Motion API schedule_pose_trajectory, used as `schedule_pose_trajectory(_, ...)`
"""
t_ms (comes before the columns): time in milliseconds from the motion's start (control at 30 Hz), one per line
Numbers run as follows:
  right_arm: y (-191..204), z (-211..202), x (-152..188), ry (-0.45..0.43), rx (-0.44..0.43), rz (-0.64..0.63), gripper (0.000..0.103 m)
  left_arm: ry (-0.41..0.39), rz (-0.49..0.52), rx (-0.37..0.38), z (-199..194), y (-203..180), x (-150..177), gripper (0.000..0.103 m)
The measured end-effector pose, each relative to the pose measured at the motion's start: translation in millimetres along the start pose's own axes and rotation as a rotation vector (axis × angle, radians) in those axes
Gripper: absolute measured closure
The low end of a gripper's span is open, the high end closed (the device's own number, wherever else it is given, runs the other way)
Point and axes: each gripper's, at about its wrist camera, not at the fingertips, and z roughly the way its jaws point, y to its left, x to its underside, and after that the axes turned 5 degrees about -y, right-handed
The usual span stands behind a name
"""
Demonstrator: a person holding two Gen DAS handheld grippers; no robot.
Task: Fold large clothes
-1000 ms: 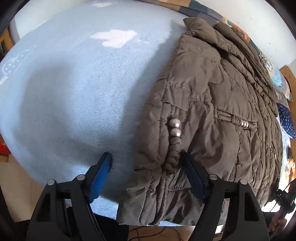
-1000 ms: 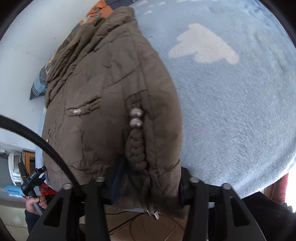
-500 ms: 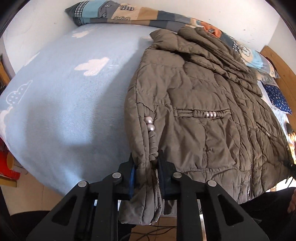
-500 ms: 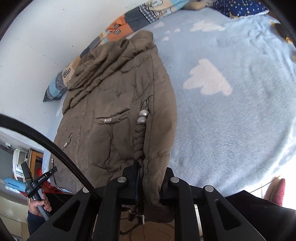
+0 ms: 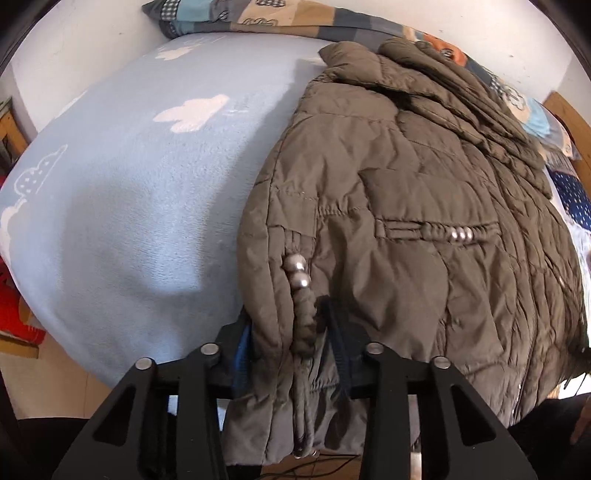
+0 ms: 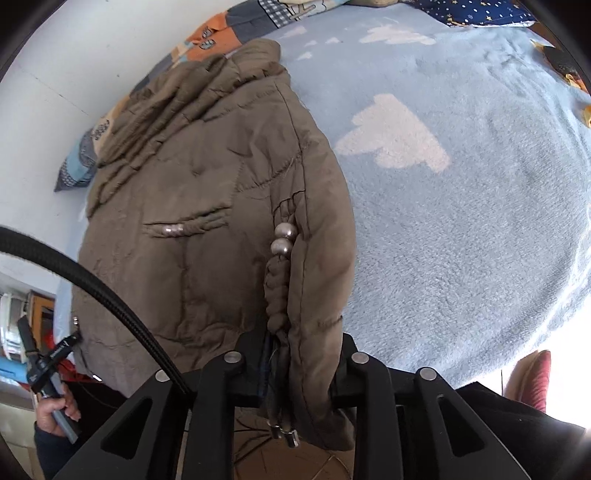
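A brown quilted jacket [image 5: 406, 229] lies on the light blue cloud-print blanket [image 5: 129, 206]. Its near hem corners sit between the opening jaws of the left gripper [image 5: 291, 354] and right gripper [image 6: 295, 354], pads still pinching fabric.

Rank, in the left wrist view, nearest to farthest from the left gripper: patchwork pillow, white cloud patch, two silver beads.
From the left gripper:
1. Two silver beads, just ahead on the jacket's cuff.
2. White cloud patch, on the blanket, up left.
3. Patchwork pillow, by the wall.
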Motion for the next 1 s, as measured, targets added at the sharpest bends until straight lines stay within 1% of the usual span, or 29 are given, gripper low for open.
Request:
schedule_pose_trajectory(100, 1.5, 11.3, -1.5, 0.012, 0.016, 0.001, 0.076, -0.007, -0.014, 0.002, 1.3, 1.7, 0.9, 0.061)
schedule_pose_trajectory(267, 9.4, 17.1, -3.6, 0.01, 0.036, -0.008, 0.076, -0.021, -0.007, -0.011, 0.5, 2.6, 3.6, 0.056)
schedule_pose_trajectory(500, 11.3, 17.4, 1.8, 0.0, 0.034, -0.005, 0.071, -0.016, -0.025, -0.022, -1.1, 1.0, 5.1, 0.056)
schedule_pose_trajectory(567, 8.7, 14.9, 1.2, 0.002, 0.027, -0.006, 0.07, 0.0, -0.034, -0.021, 0.1, -0.2, 2.3, 0.056)
schedule_pose_trajectory(700, 5.7, 7.7, -3.2, 0.008, 0.005, -0.007, 0.069, -0.007, -0.047, -0.016, 2.8, -2.1, -3.3, 0.056)
schedule_pose_trajectory(733, 6.4, 6.9, -4.3, 0.005, 0.0, -0.013, 0.069, -0.014, -0.051, -0.019, 3.1, -1.8, -2.7, 0.054)
schedule_pose_trajectory(767, 7.3, 6.5, -5.1, -0.001, -0.004, -0.022, 0.066, -0.025, -0.046, -0.023, 2.9, -1.6, -0.5, 0.053)
schedule_pose_trajectory(800, 7.4, 7.6, -4.2, -0.012, -0.006, -0.022, 0.062, -0.042, -0.035, -0.032, 1.9, -1.2, 2.3, 0.047)
schedule_pose_trajectory(833, 6.7, 8.7, -2.3, -0.015, -0.006, -0.023, 0.061, -0.058, -0.022, -0.045, 1.0, -0.7, 5.8, 0.039)
schedule_pose_trajectory(867, 7.0, 10.2, 1.4, -0.02, 0.004, -0.041, 0.06, -0.063, -0.019, -0.049, 0.7, 1.5, 8.4, 0.036)
schedule_pose_trajectory(900, 7.3, 9.3, 2.7, -0.024, 0.008, -0.051, 0.06, -0.062, -0.029, -0.039, 0.7, 5.1, 9.7, 0.034)
schedule_pose_trajectory(1000, 5.8, 0.9, 3.4, -0.056, -0.021, -0.038, 0.059, -0.039, -0.12, 0.032, 0.1, 23.7, 13.2, 0.033)
